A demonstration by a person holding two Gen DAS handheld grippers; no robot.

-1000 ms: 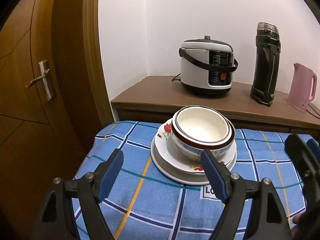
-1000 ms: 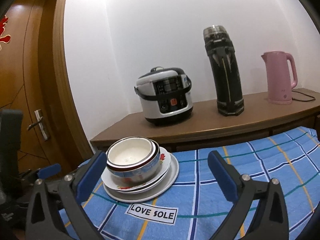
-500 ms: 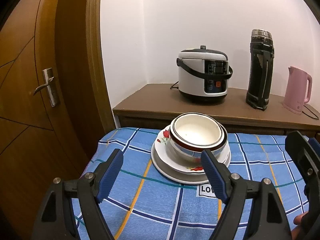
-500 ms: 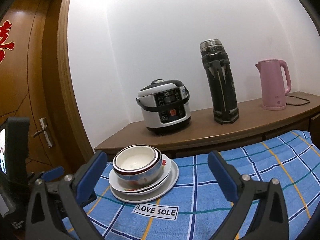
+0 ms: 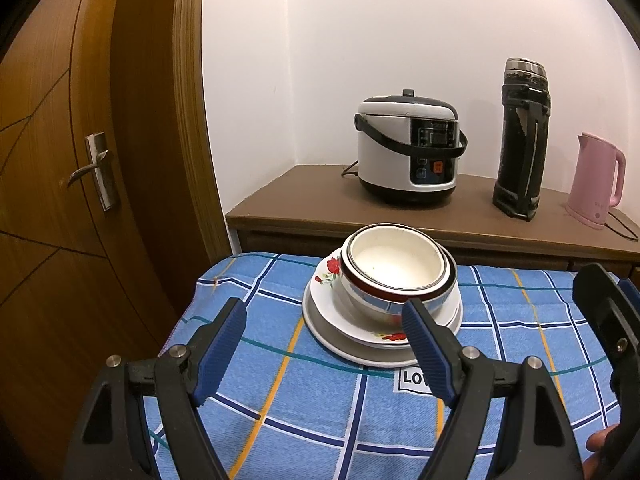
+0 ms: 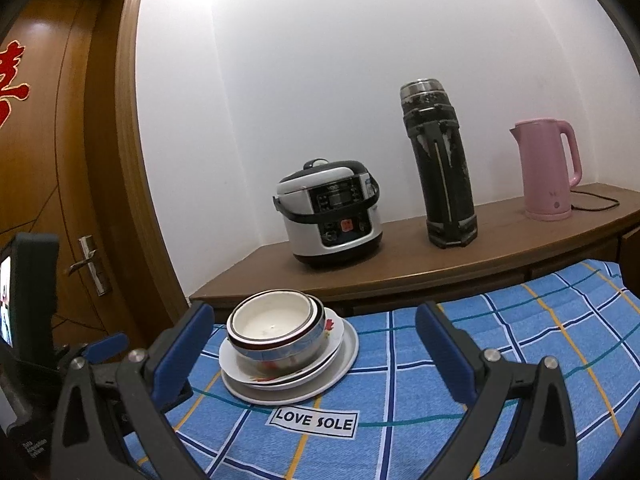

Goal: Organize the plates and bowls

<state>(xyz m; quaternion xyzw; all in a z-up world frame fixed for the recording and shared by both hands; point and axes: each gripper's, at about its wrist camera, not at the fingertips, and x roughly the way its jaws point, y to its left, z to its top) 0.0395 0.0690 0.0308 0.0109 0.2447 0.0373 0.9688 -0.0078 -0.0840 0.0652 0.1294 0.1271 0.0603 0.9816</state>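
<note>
- Blue checked cloth covers the table we work on, and the stack sits toward its far left, near the sideboard edge.
- We see two plates nested, the upper one with red flowers, bearing two nested bowls; the inner bowl is white and empty.
- Our left gripper hovers in front of the stack with fingers spread wide, holding nothing, its right finger overlapping the plates in view.
- Our right gripper is likewise open and empty.
- Our worry: the glossy bowls look slippery and sit slightly off-centre, so nudging a rim could slide the pile toward the cloth's far edge.
</note>
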